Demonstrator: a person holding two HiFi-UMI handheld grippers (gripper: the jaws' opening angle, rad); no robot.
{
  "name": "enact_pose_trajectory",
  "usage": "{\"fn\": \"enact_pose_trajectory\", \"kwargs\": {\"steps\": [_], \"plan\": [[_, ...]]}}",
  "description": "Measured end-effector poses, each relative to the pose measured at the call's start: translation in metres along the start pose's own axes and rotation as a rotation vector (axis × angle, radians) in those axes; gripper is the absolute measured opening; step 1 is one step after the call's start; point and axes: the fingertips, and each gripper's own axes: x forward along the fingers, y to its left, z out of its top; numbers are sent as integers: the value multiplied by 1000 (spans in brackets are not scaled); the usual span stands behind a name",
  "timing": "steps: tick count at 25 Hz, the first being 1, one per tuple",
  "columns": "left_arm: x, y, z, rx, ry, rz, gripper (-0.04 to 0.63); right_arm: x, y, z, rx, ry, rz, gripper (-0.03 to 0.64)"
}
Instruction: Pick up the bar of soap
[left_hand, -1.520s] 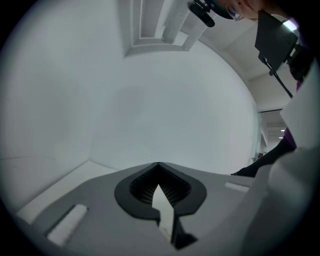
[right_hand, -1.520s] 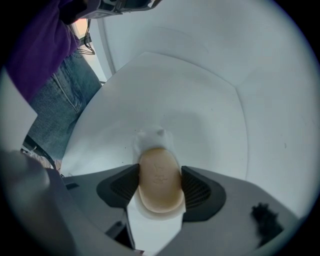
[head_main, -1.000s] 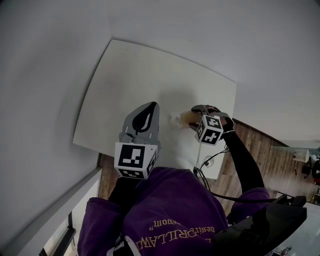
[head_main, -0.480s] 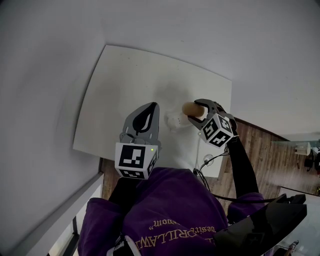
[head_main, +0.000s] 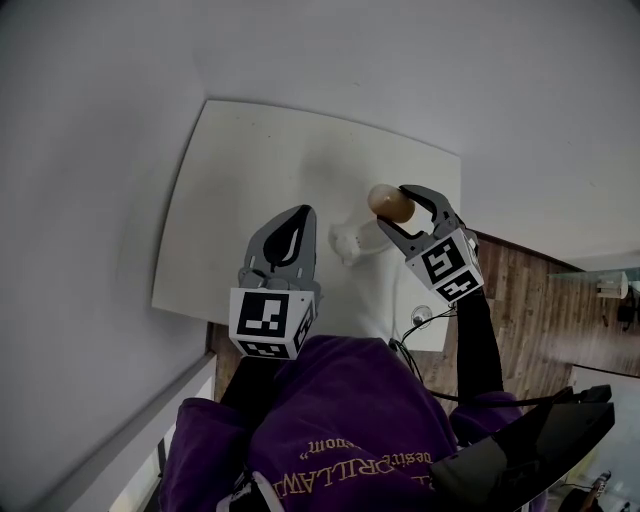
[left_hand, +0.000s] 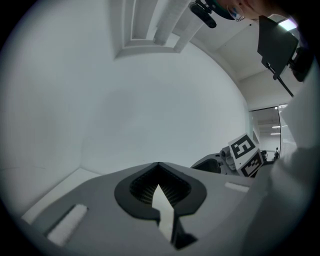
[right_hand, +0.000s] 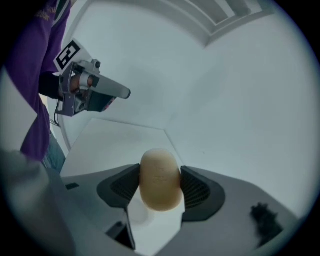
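The right gripper pinches the bar of soap by its flanks, jaws holding it clear above the white bench. The left gripper, jaws pressed together and empty, hovers aside.

Tan oval bar of soap clamped between jaws, above table

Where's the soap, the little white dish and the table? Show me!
bar of soap (right_hand: 160, 180): right gripper view, middle of its tan front, held between the jaws.
little white dish (head_main: 345, 241): head view, its middle.
table (head_main: 240, 170): head view, bare part of its white top.
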Motion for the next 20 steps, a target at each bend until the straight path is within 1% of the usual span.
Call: {"fn": "enact_pose_trajectory", "kwargs": {"steps": [9,11,16,20], "plan": [[-2,-1,10,9,-19,1,8,-41,-16,49,54,-173,-140,272],[-2,-2,12,10,-24,-4,8,-51,-19,59,98,-227,-161,272],[1,-9,13,14,-23,-19,6,-76,-26,81,240,-359,-173,272],[2,-14,13,18,-25,-35,8,-88,-29,88,321,-426,-197,272]]}}
